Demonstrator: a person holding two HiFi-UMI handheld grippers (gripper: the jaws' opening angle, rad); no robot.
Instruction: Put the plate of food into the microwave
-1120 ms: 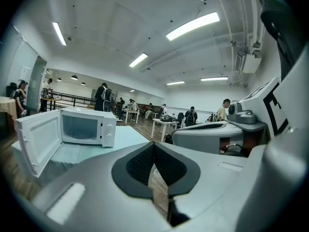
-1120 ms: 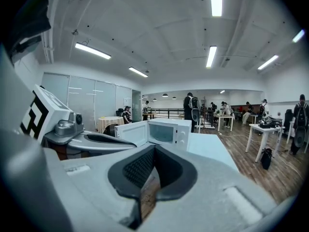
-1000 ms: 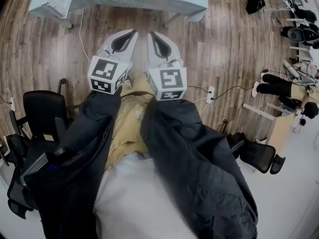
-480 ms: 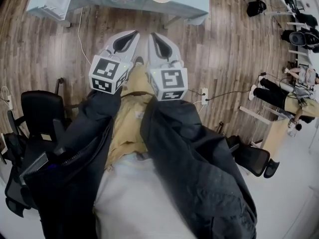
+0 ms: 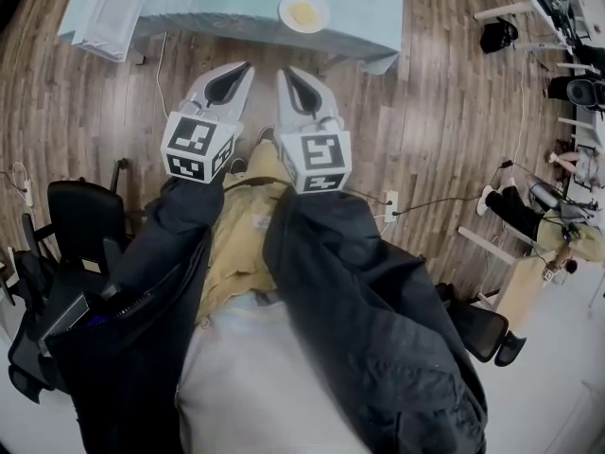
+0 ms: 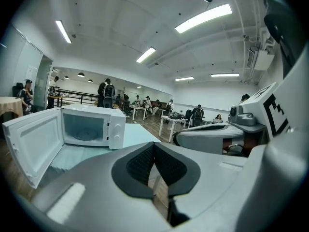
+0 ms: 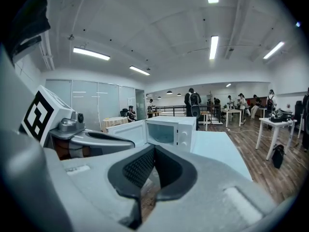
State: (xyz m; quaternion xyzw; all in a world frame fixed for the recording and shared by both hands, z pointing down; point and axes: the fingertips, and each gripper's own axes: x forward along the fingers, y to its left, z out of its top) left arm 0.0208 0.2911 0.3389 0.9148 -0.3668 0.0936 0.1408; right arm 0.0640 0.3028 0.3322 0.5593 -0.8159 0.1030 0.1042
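Nearer than before sits white round plate of yellow food on light-blue clothed table, so left gripper and right gripper, both clamped together and empty, probably just ride forward for the approach.

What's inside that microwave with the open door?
Only a round turntable shows inside the microwave, no food. The plate of food sits outside on the table. The cavity's upper corners are too small to make out.
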